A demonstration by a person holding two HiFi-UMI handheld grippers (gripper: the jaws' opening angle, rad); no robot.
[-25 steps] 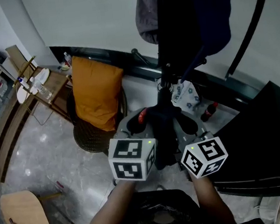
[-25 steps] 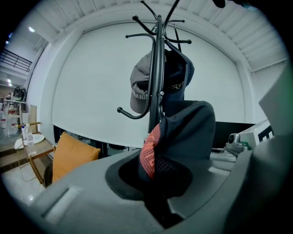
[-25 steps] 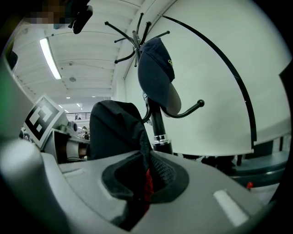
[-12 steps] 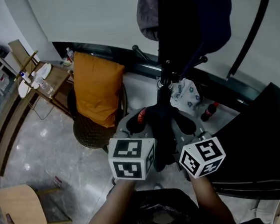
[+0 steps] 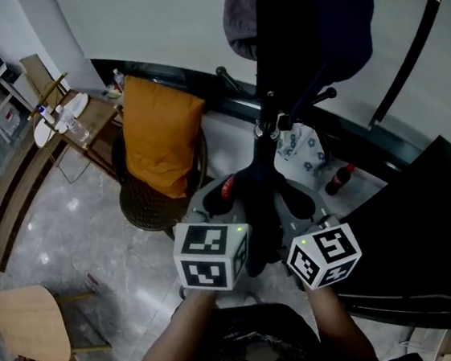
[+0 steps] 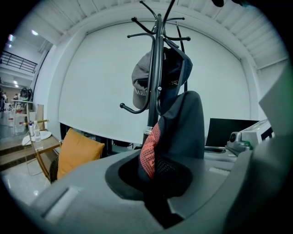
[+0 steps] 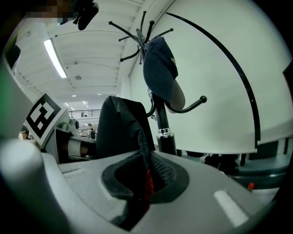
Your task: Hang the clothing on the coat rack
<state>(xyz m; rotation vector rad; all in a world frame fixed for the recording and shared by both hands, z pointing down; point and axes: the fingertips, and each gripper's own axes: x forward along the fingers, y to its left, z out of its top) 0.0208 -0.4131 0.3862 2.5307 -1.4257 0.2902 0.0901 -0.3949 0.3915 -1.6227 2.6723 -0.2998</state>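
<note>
The left tool (image 6: 158,183) and the right tool (image 7: 142,183) are each clamped shut on a dark garment (image 5: 260,204) with a red lining, holding it bunched upright, side by side, just in front of the coat rack (image 6: 158,55) pole. Above it a grey cap (image 6: 139,87) and a navy cap (image 7: 160,64) hang on the rack, and a lower hook (image 7: 192,104) curves out free. A chair with an orange cushion (image 5: 161,146) stands close at the rack's left and a black panel (image 5: 425,226) edges in at the right, with open floor (image 5: 95,247) toward the wooden stool (image 5: 32,327).

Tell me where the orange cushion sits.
Head view, left of centre: the orange cushion leans in the dark round chair, left of the coat rack.
</note>
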